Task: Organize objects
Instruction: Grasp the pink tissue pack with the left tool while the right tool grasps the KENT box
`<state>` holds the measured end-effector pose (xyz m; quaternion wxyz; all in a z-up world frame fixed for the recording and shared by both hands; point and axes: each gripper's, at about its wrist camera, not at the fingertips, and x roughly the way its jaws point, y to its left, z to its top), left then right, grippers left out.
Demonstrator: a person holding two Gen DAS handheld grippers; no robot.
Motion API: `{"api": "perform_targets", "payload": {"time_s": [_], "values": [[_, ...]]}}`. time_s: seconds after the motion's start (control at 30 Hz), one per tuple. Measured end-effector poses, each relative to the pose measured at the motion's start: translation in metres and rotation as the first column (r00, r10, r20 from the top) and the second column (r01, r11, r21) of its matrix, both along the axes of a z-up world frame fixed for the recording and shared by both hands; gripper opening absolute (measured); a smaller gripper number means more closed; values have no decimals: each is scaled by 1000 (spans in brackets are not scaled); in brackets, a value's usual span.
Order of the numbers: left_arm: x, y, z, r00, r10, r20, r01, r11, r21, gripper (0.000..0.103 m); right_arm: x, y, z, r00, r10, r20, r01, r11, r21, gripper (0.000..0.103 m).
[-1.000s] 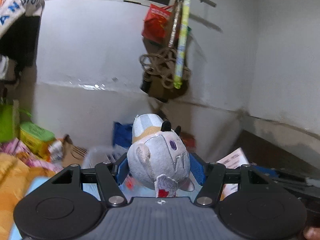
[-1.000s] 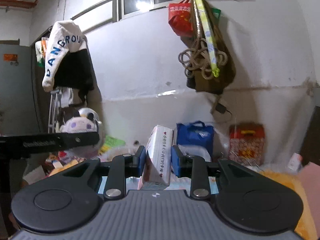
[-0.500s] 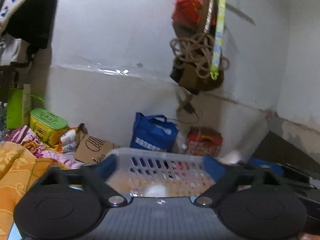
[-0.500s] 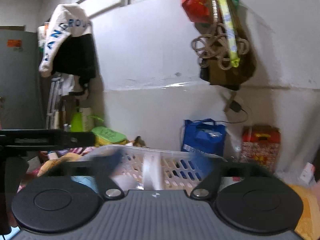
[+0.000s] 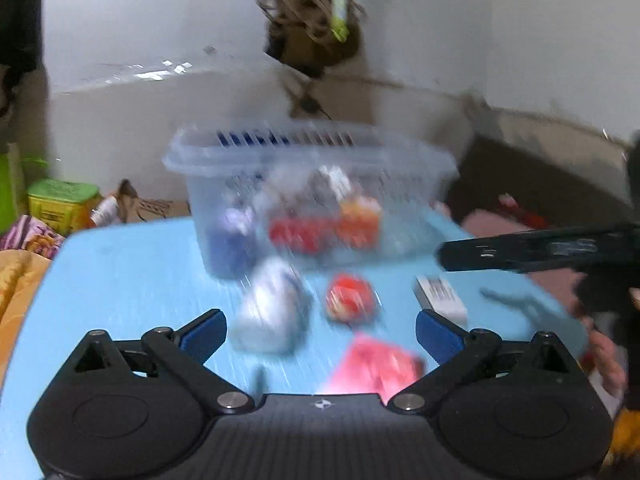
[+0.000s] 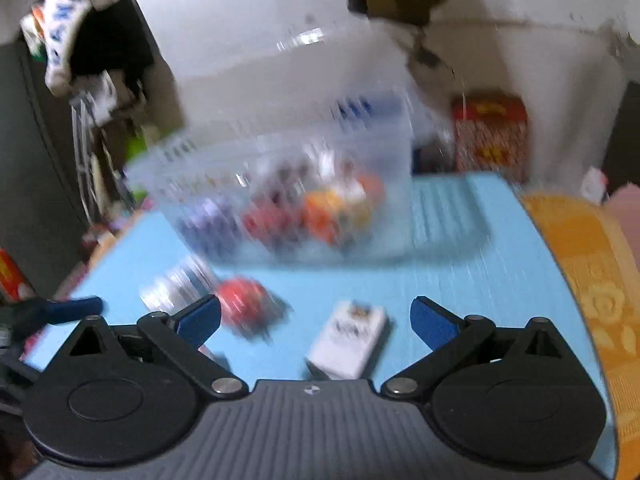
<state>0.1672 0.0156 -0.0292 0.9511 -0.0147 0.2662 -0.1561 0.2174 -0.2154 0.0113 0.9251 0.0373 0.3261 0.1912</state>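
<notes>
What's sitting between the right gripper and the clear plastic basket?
In the right wrist view, a white rectangular box lies between the open right gripper and clear plastic basket.

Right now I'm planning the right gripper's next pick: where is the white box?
In the right wrist view the white box lies on the blue table, between the open right gripper's fingers, right of the red toy.

Left hand-held gripper [image 5: 320, 334]: black linkage arms, blue finger pads [image 5: 202, 336], silver pivot screws, ribbed dark grey body with a small round emblem, two round black discs.
Right hand-held gripper [image 6: 316, 324]: same build, black arms, blue pads [image 6: 434, 326], silver screws, ribbed grey body.
</notes>
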Motion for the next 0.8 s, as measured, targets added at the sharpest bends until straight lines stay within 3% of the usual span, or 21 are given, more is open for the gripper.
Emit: {"api": "perform_targets", "payload": {"time_s": [0.27,0.37,0.47,0.53,0.7,0.8], "values": [[-11,-25,-18,998,-59,-24,61,993,99,101,8,-1,-17,998,-31,-61,30,999,-28,103],[-17,-39,-28,996,-81,-22,84,981,176,100,10,5,-22,997,-31,-67,28,998,-49,103],[-18,-47,-38,997,-73,-34,79,969,233,80,12,8,-28,997,-35,-72,30,998,-59,102],[-18,-41,-38,997,-61,-44,69,976,206,69,9,7,-26,998,-52,-37,50,997,-64,99],[-20,-27,-40,999,-12,-35,19,982,190,71,9,13,-31,999,-51,-5,50,990,-135,87],[-23,-28,-42,1000,-6,-16,9,979,204,77,7,19,-32,997,-76,30,80,975,-209,69]]}}
